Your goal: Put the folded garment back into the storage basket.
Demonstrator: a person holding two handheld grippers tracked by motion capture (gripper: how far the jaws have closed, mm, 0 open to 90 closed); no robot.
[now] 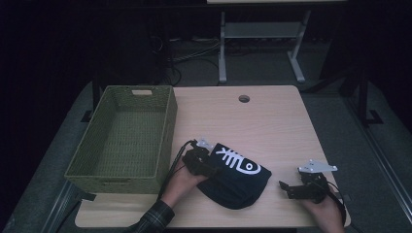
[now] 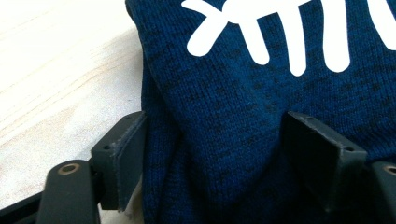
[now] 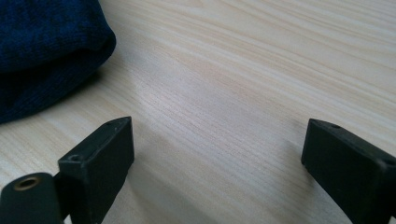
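Observation:
A dark blue knitted hat (image 1: 238, 182) with a white fishbone print lies at the table's front middle. My left gripper (image 1: 212, 170) is at the hat's left edge. In the left gripper view it (image 2: 215, 121) stands open, its jaws wide apart on either side of a fold of the hat (image 2: 261, 93), with the left jaw by the fabric's edge. My right gripper (image 1: 284, 190) rests to the right of the hat, a short gap away, pointing at it. In the right gripper view it (image 3: 219, 126) is open over bare wood, with the hat (image 3: 42, 46) at the upper left.
An empty green woven basket (image 1: 167, 126) stands along the left side of the light wooden table (image 1: 262, 126). A round cable hole (image 1: 244, 98) sits near the far edge. Beyond the table are a white desk frame (image 1: 222, 48) and cables on a dark floor.

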